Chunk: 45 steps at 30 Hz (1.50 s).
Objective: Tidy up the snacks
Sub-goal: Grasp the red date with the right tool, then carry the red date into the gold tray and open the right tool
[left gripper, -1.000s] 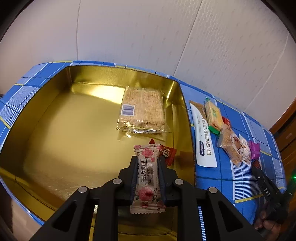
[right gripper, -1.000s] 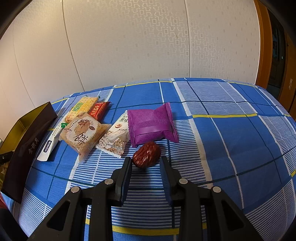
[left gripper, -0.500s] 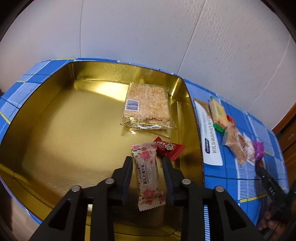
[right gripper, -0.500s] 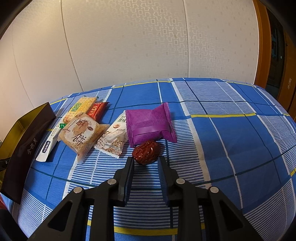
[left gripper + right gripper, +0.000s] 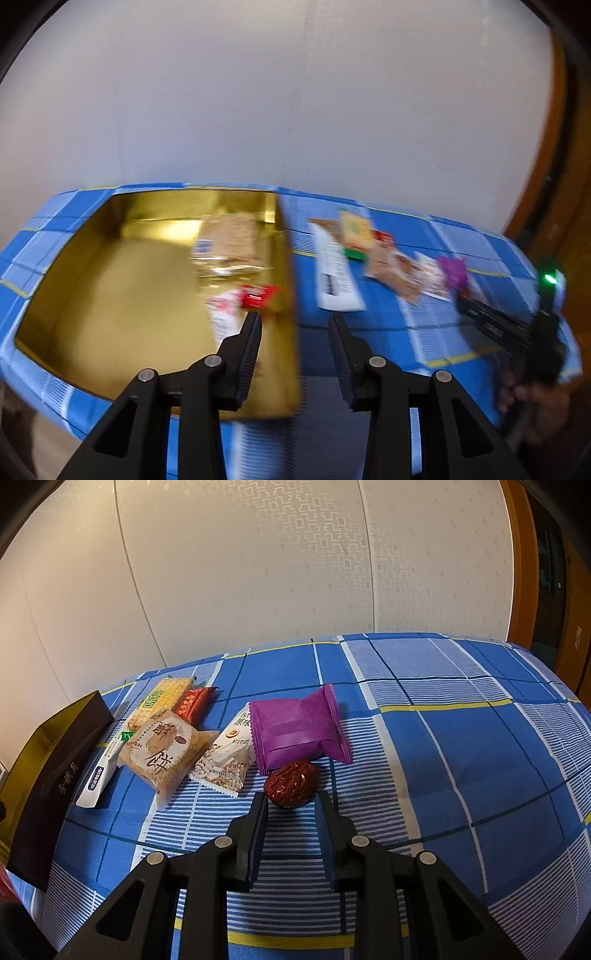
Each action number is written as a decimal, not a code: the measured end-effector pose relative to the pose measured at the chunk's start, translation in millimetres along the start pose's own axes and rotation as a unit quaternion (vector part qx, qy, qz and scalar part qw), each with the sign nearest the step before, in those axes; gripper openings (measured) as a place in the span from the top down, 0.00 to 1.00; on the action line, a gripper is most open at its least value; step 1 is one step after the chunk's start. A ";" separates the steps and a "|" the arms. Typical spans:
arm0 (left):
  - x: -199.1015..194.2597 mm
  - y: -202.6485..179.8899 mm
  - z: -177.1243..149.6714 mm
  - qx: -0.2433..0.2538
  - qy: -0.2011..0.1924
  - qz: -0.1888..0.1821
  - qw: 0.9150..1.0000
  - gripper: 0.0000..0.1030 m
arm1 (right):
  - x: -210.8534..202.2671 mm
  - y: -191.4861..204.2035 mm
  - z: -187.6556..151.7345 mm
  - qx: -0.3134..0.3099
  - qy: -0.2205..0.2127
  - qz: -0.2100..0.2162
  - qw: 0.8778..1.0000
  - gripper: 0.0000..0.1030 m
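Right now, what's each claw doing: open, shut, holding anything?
Left claw: open and empty, jaws have just been opening, over the gold tin's right wall.
Right claw: open, holding nothing, the red date just ahead of its tips.

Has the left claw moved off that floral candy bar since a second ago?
Yes. The left claw, now open and empty, has shifted right to straddle the gold box's right wall; the bar lies inside.
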<state>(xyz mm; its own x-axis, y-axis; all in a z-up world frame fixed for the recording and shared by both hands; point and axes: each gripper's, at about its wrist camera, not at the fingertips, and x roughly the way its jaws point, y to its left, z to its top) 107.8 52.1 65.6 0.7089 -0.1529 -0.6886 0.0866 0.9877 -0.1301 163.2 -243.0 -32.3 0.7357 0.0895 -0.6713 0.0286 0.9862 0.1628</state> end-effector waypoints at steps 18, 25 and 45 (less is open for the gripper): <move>35.8 -65.0 -61.6 0.083 0.063 -0.059 0.993 0.63 | 1.8 -1.3 5.0 0.020 0.004 0.015 1.000 0.63; 40.5 -62.0 -67.8 0.078 0.044 -0.055 0.994 0.63 | 4.0 -3.1 7.2 0.032 0.007 0.021 0.999 0.67; 27.6 -43.1 -79.6 0.046 0.006 -0.074 0.996 0.63 | -36.0 75.7 10.4 -0.108 0.032 0.113 0.987 0.71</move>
<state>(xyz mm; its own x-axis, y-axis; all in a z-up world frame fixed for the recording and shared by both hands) 68.0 2.7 -4.6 0.6757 -0.2962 -0.6750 0.2527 0.9533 -0.1653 146.0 -173.0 11.7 0.6628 0.3128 -0.6804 -0.2813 0.9460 0.1608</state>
